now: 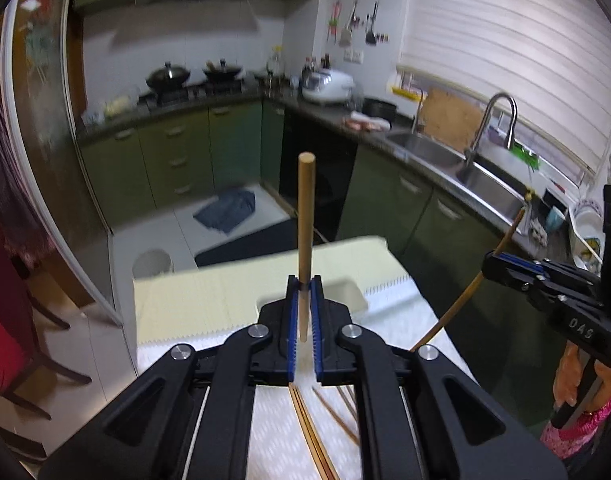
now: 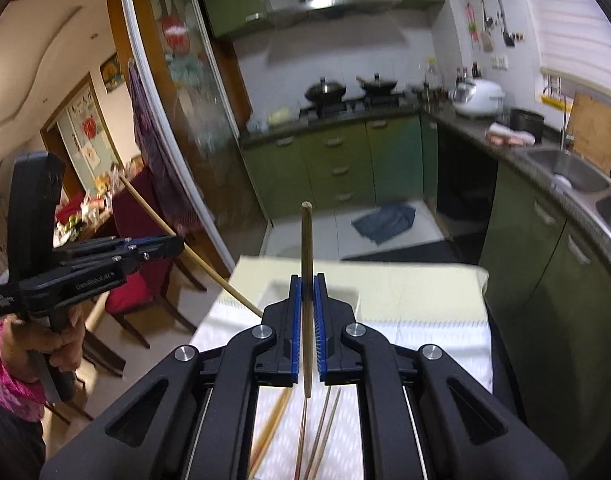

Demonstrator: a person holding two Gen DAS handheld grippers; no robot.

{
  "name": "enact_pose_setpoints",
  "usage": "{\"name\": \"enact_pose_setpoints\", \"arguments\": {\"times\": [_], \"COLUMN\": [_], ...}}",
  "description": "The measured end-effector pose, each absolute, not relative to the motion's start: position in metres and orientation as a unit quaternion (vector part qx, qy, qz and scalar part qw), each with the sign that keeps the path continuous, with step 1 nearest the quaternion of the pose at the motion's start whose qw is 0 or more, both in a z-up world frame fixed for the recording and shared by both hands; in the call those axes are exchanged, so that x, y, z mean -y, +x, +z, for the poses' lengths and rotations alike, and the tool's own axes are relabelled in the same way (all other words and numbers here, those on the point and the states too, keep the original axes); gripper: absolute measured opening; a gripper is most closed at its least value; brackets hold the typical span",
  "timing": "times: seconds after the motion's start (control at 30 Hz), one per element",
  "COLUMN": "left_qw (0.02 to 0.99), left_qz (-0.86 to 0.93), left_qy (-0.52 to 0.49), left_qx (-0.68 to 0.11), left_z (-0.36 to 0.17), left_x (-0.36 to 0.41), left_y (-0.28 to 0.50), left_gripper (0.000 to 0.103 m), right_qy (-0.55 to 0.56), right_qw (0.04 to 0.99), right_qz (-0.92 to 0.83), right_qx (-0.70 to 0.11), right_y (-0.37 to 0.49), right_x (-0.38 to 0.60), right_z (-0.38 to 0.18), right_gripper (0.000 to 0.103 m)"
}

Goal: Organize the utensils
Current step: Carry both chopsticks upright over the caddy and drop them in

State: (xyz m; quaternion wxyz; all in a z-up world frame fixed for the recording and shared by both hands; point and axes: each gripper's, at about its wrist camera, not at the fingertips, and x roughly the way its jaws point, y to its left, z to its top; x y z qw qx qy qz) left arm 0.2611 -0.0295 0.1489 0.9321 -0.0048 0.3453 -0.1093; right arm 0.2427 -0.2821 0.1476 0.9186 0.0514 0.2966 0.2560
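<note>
My left gripper [image 1: 304, 286] is shut on a wooden chopstick [image 1: 306, 216] that stands upright between its blue pads, held above the table. My right gripper [image 2: 307, 284] is shut on a second wooden chopstick [image 2: 306, 264], also upright. Each gripper shows in the other's view: the right one [image 1: 490, 262] at the right with its chopstick [image 1: 465, 292], the left one [image 2: 177, 245] at the left with its chopstick [image 2: 177, 236]. Several more chopsticks [image 1: 309, 436] lie on the white cloth [image 2: 425, 344] below. A cream tray [image 1: 345, 292] sits just beyond the fingertips.
The table carries a pale yellow mat [image 1: 209, 300] under the tray. Green kitchen cabinets [image 1: 425, 216] and a steel sink [image 1: 489, 188] run along the right. A white bin [image 1: 152, 264] and a blue rag [image 1: 225, 210] are on the floor. Red chairs [image 2: 137, 280] stand at the left.
</note>
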Motion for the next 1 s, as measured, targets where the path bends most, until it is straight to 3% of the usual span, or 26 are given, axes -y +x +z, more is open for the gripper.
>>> {"name": "enact_pose_setpoints", "arguments": {"times": [0.3,0.63,0.73,0.8,1.0], "left_qw": [0.933,0.902,0.896,0.897,0.904], "left_qz": [-0.086,-0.081,-0.081,-0.081,-0.083], "left_qy": [0.006,0.006,0.004,0.005,0.009], "left_qx": [-0.350,-0.425,-0.436,-0.434,-0.420], "left_z": [0.134,0.059,0.045,0.042,0.050], "left_x": [0.032,0.030,0.027,0.025,0.023], "left_y": [0.310,0.341,0.337,0.331,0.310], "left_gripper": [0.006,0.007,0.022,0.053,0.057], "right_qy": [0.071,0.059,0.053,0.046,0.032], "right_qw": [0.935,0.938,0.934,0.931,0.927], "right_qz": [0.238,0.217,0.213,0.213,0.212], "right_qx": [-0.253,-0.264,-0.283,-0.293,-0.308], "right_y": [0.293,0.345,0.356,0.360,0.359], "right_x": [0.277,0.249,0.243,0.237,0.229], "right_z": [0.185,0.138,0.114,0.100,0.076], "right_gripper": [0.007,0.007,0.007,0.007,0.008]}}
